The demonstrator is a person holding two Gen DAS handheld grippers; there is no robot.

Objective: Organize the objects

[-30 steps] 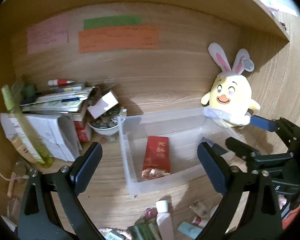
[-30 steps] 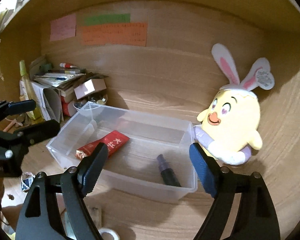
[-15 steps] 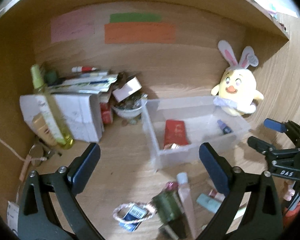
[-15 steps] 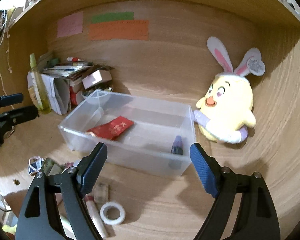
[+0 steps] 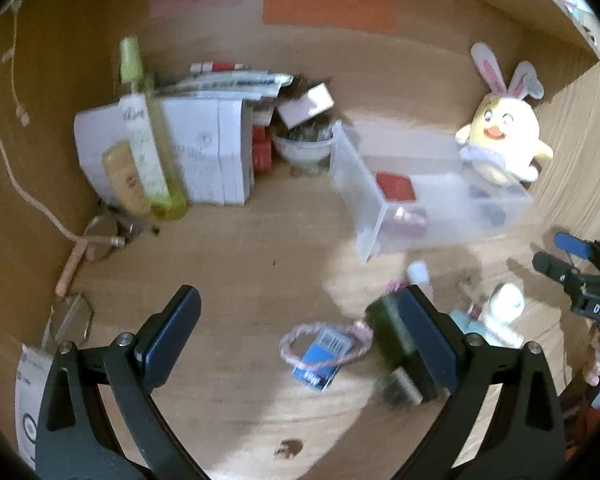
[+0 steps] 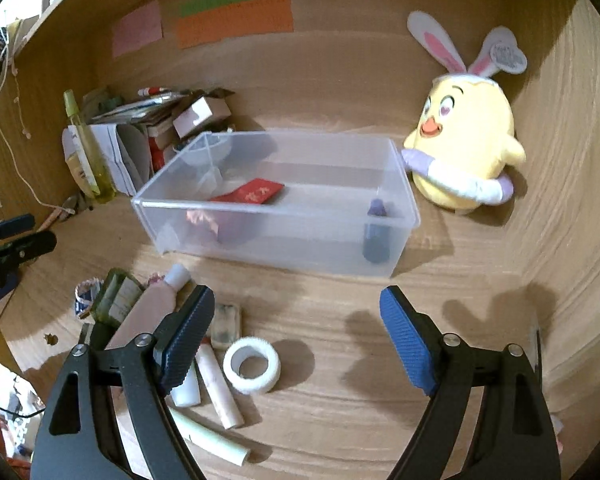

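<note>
In the left wrist view, the left gripper (image 5: 298,332) hangs over the table (image 5: 228,256) with its jaws spread wide and nothing between them; below it, in front of the clear box (image 5: 428,196), lie a blue card (image 5: 320,356) ringed by a pink bracelet (image 5: 296,340) and a dark green bottle (image 5: 388,332). The picture is blurred, so finer detail is hard to tell. In the right wrist view, the right gripper (image 6: 296,334) is likewise wide open and empty, held in front of the box, which already holds a red packet (image 6: 252,193) and a dark tube (image 6: 376,232). Loose things in front of the box include a white tape roll (image 6: 251,365), a pink tube (image 6: 150,312) and a few sticks (image 6: 220,388). The step in hand looks like picking the next loose item. The next move calls for lowering one gripper around a single piece, probably the tape roll or the bottle, closing on it, then carrying it over the box wall.
</note>
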